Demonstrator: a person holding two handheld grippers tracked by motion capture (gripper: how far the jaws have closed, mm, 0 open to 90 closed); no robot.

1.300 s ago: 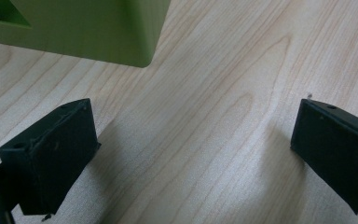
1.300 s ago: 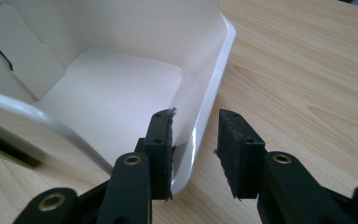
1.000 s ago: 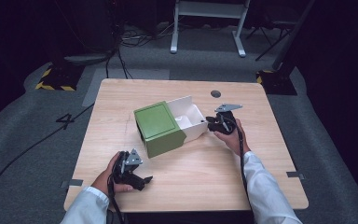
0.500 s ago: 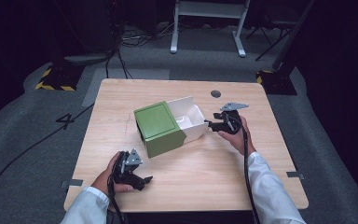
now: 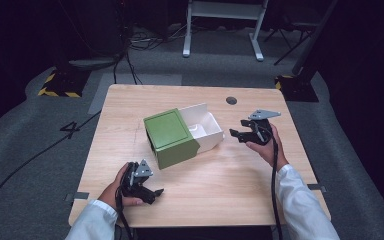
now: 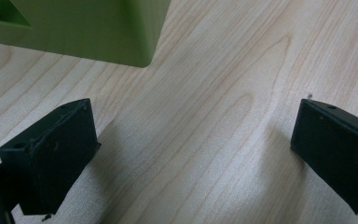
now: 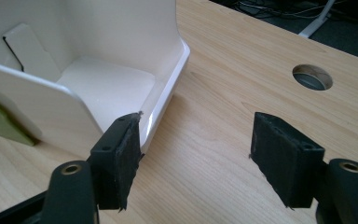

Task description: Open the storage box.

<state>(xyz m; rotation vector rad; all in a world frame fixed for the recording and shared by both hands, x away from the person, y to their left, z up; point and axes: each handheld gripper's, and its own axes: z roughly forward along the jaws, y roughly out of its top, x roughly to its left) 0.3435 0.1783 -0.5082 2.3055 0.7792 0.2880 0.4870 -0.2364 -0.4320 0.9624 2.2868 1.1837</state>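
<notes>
A green box sleeve lies mid-table with its white inner drawer slid partly out to the right; the part I can see is empty. My right gripper hovers just right of the drawer's end. Its jaws have just been opening and have nothing between them. In the right gripper view, the drawer's rim sits just beyond one finger of my right gripper. My left gripper rests open on the wood near the front left. In its view the sleeve's corner lies ahead of my left gripper.
A round cable hole is in the tabletop behind the right gripper, also showing as the hole in the right gripper view. Table edges are near both hands. Dark floor with cables and a stand surrounds the table.
The right gripper's jaws have gone from closed at the drawer's end to open. That hand has drawn back to the right and slightly up. The left hand stayed still.
</notes>
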